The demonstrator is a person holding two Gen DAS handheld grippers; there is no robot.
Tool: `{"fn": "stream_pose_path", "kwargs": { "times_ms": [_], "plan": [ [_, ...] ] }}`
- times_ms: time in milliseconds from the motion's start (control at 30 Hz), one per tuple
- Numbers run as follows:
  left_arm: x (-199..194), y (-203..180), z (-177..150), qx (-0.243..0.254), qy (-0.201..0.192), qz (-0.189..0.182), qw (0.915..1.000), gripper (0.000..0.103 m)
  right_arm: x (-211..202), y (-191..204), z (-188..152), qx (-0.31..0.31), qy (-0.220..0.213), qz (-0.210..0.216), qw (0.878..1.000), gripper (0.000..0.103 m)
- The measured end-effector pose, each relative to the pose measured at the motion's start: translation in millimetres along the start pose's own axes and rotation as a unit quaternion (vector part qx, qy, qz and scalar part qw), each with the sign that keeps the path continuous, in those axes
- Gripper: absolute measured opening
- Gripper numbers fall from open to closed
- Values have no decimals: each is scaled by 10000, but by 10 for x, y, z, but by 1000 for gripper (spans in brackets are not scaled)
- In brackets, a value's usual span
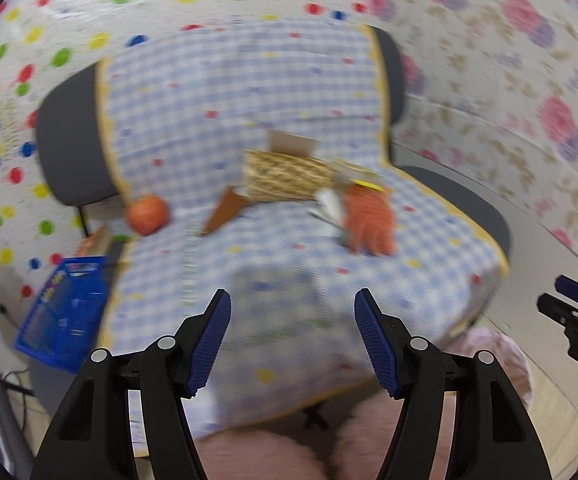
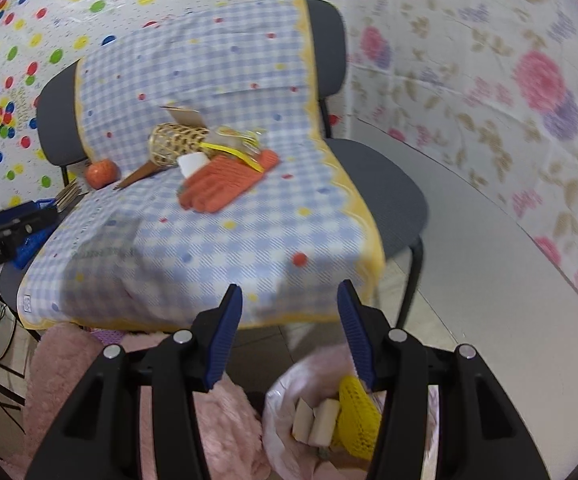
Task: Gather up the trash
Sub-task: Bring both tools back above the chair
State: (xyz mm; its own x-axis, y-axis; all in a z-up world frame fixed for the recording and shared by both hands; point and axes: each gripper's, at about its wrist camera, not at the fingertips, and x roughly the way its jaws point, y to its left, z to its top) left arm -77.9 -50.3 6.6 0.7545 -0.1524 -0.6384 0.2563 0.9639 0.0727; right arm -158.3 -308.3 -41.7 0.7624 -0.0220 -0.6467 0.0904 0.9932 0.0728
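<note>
The fingers of the right gripper [image 2: 289, 332] are spread and hold nothing; they hang above a pink-lined trash bag [image 2: 289, 396] at the bottom of the frame, where a yellow foam net [image 2: 355, 412] and pale blocks [image 2: 315, 420] already lie. The left gripper [image 1: 293, 336] is also spread and empty, facing the checked cloth [image 1: 289, 272] on the chair. In the middle of the cloth lies the pile: an orange glove [image 2: 225, 184], a white scrap [image 2: 193, 163], a crinkled clear wrapper [image 2: 237, 140] with yellow strip. These look light and soft; I think the wrapper is slippery, so pinching a folded edge seems best
</note>
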Motion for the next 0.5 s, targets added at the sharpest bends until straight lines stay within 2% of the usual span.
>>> {"fn": "stream_pose_path", "kwargs": {
  "times_ms": [167,300,500],
  "plan": [
    [-30,436,200,-296,-16,399,9988,65,176,135,210,-133,19,126,9998,52],
    [-49,657,397,-321,-129,687,9970,65,325,247,390,-284,18,179,9994,53],
    [-59,721,735,-197,-307,722,9967,65,517,363,679,-526,-57,200,9984,53]
  ]
}}
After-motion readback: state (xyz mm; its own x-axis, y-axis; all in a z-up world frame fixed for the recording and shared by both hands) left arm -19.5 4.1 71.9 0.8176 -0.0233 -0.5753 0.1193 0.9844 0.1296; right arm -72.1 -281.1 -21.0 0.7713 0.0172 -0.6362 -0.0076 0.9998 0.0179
